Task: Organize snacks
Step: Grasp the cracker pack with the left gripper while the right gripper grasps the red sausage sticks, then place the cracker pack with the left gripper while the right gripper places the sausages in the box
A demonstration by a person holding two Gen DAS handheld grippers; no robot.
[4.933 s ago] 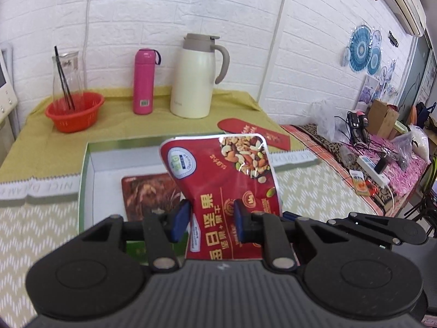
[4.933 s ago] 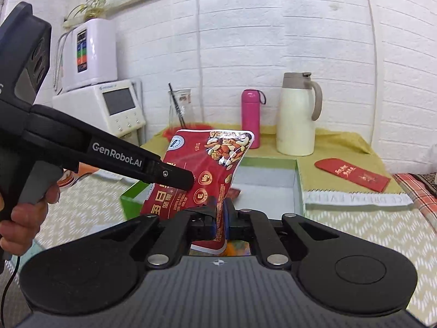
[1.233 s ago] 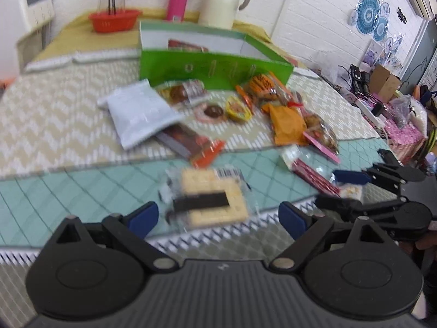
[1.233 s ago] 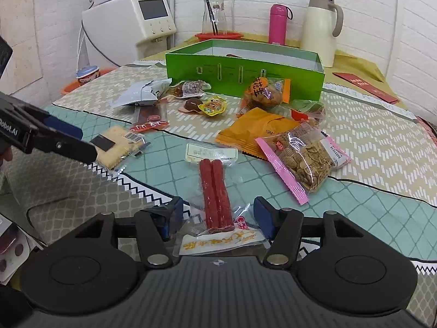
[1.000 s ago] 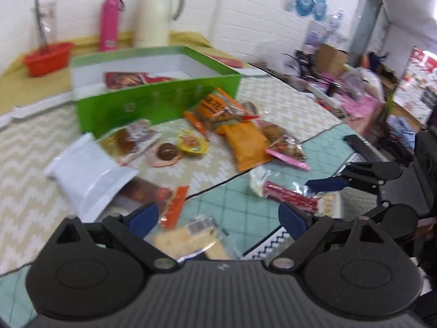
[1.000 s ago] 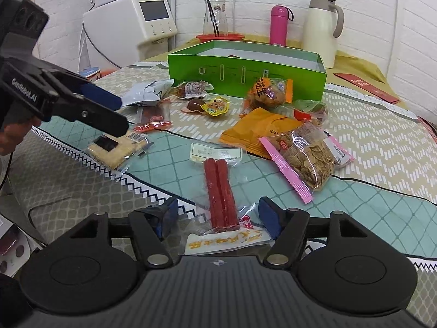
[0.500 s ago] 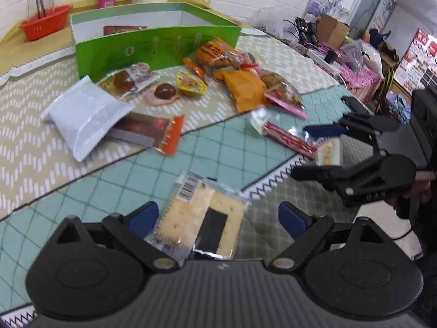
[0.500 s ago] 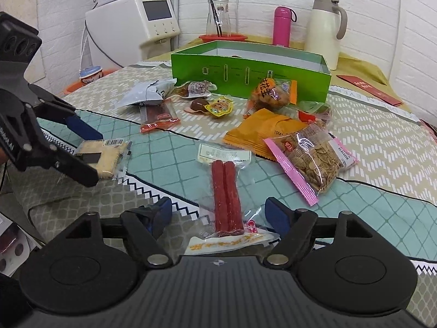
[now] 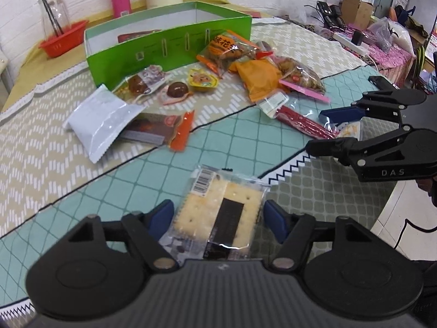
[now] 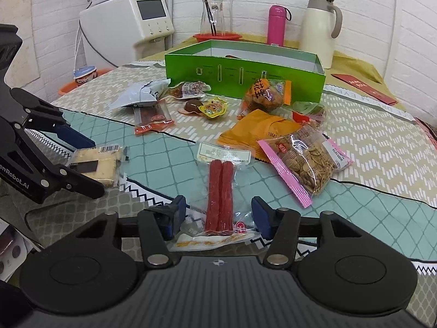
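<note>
My left gripper is open, its blue pads on either side of a clear cracker packet that lies near the table's front edge; the packet also shows in the right wrist view. My right gripper is open around the near end of a clear pack of two red sausage sticks, seen also in the left wrist view. A green open box stands further back with a dark red packet inside. Several loose snacks lie between the grippers and the box.
Loose snacks include a white pouch, an orange packet and a clear nut bag with pink strip. Behind the box stand a pink bottle, a cream jug and a red basket. A white appliance is at left.
Both grippers let go of the red nut bag, left the box and came down to the front of the table. In the last second the left gripper closed in around the cracker packet.
</note>
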